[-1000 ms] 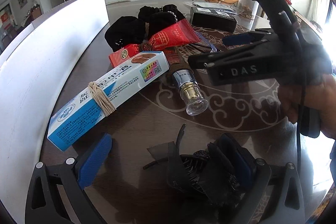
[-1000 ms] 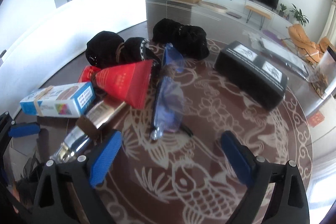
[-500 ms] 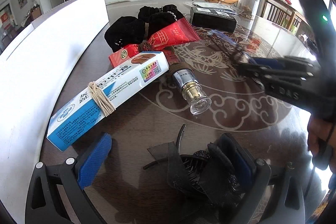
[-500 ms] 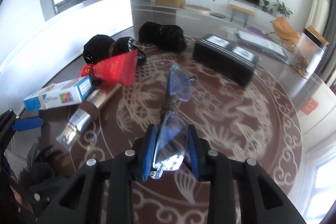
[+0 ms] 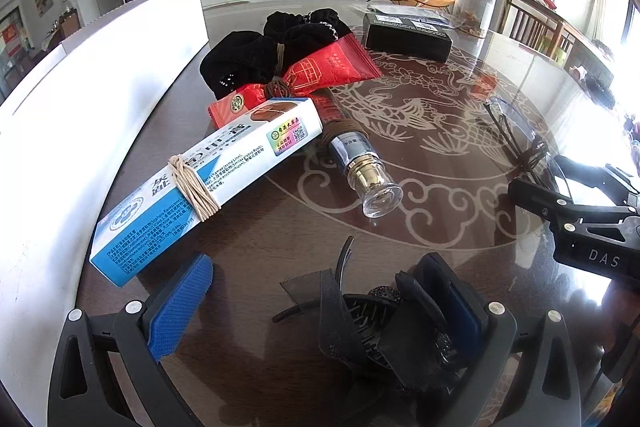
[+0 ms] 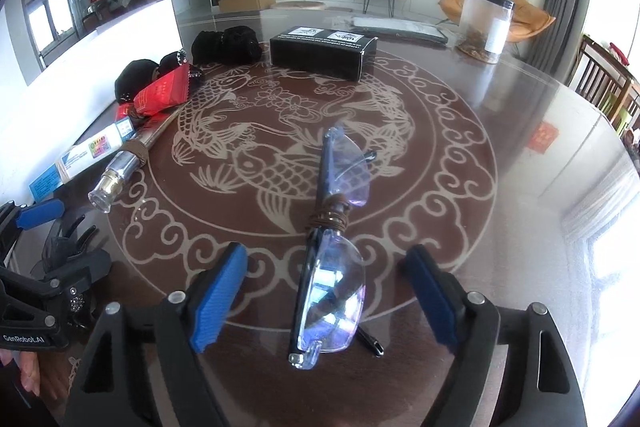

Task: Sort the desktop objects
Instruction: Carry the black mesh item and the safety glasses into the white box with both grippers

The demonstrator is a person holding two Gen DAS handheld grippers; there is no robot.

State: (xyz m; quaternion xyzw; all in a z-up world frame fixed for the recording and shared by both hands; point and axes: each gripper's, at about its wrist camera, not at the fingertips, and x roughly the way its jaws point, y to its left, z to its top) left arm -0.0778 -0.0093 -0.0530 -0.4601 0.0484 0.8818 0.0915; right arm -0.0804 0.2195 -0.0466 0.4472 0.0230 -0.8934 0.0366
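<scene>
Released glasses [image 6: 332, 267] lie between the opening right tool's [image 6: 328, 291] pads.

right tool [image 6: 324, 291] opening, glasses [image 6: 332, 267] released, moved right

Bright daylight glares off the table [image 6: 560, 131], perhaps window-lit; fisheye edges warp.
</scene>
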